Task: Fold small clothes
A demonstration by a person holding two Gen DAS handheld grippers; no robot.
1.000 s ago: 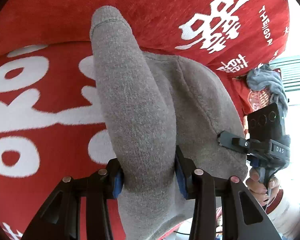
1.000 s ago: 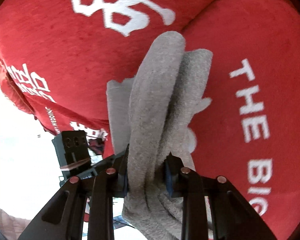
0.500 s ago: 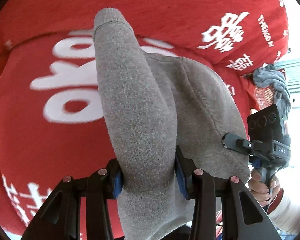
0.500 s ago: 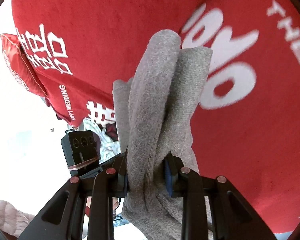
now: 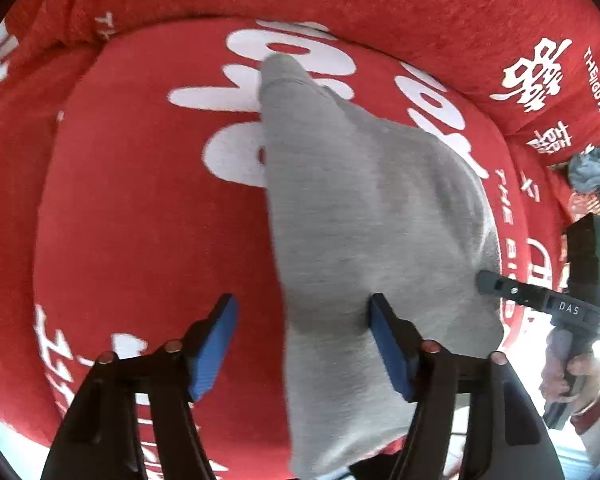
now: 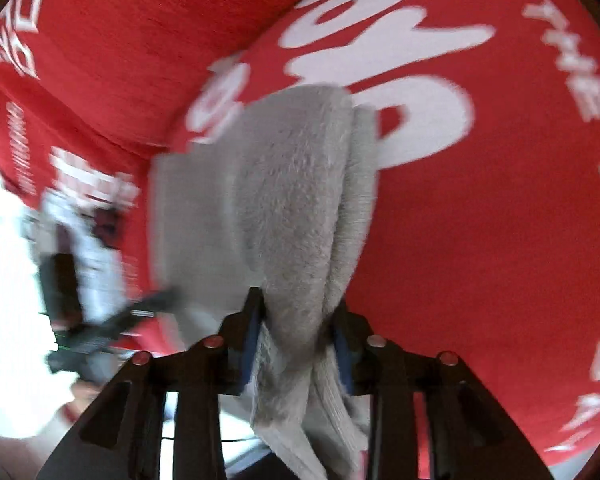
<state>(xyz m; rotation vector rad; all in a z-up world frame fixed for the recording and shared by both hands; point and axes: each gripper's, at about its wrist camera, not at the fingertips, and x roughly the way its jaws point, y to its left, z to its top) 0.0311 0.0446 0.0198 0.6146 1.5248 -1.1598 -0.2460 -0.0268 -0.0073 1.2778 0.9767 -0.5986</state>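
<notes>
Both of your grippers have just been opening, and the red seat cushion with its white lettering has slid further into view under them than it was a second ago. Through the left wrist camera, your left gripper (image 5: 300, 344) now stands with its jaws apart: the left blue pad (image 5: 214, 350) is clear of the cloth with red cushion showing in the gap, while the right pad touches the edge of the grey garment (image 5: 364, 216), so nothing is clamped. That garment drapes from between the fingers out across the middle of the seat cushion (image 5: 140, 220), its narrow end reaching the white letters near the back edge. At the right edge you can see your right hand (image 5: 572, 364) on the handle of the other gripper, whose finger lies against the garment's right side, and a bundle of blue-grey cloth (image 5: 592, 176) beyond the cushion's right corner. Through the right wrist camera, which is blurred, your right gripper (image 6: 298, 340) has its pads on either side of the bunched grey garment (image 6: 296, 200); whether they press on it you cannot tell.
</notes>
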